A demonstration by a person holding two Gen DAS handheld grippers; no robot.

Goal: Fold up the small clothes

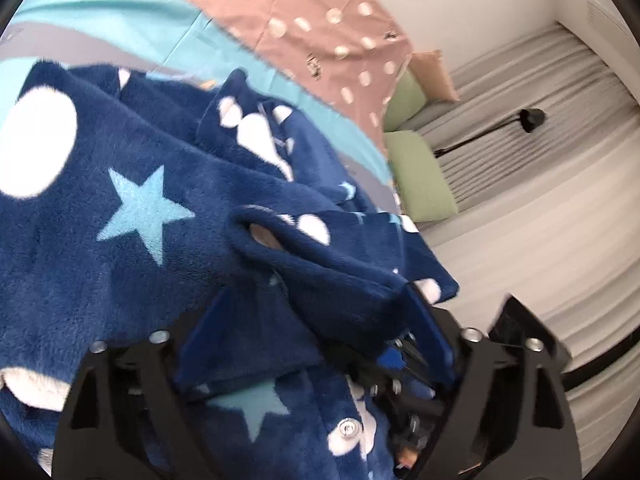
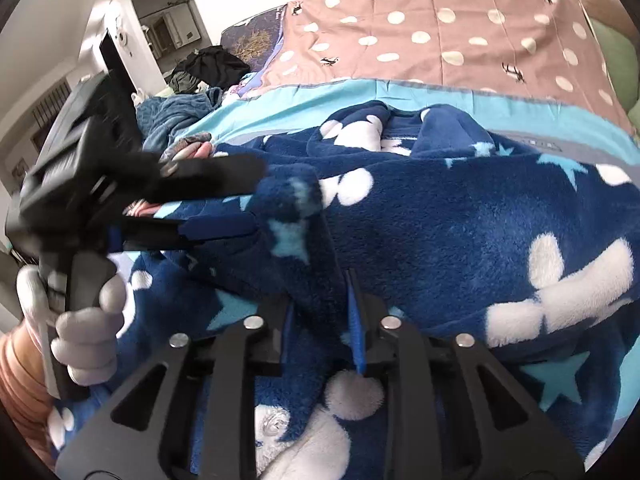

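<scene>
A navy fleece garment (image 1: 120, 264) with light-blue stars and white dots lies crumpled on the bed. In the left wrist view my left gripper (image 1: 318, 288) stands wide open, and a rolled sleeve end (image 1: 312, 256) rests loosely between its blue fingers (image 1: 208, 320). In the right wrist view my right gripper (image 2: 320, 312) has its jaws narrow, and a thick fold of the fleece (image 2: 312, 280) fills the gap between them. The left gripper (image 2: 256, 200) comes in from the left there, held by a grey-gloved hand (image 2: 88, 320), with its tips at the same fold.
The bed carries a teal and grey striped sheet (image 2: 360, 92) and a pink dotted cover (image 2: 440, 32). Green cushions (image 1: 420, 172) and a cardboard box (image 1: 432, 72) sit off the bed's edge on a grey ribbed floor (image 1: 540, 200). Dark clothes (image 2: 216, 64) and a blue knit (image 2: 172, 116) lie far left.
</scene>
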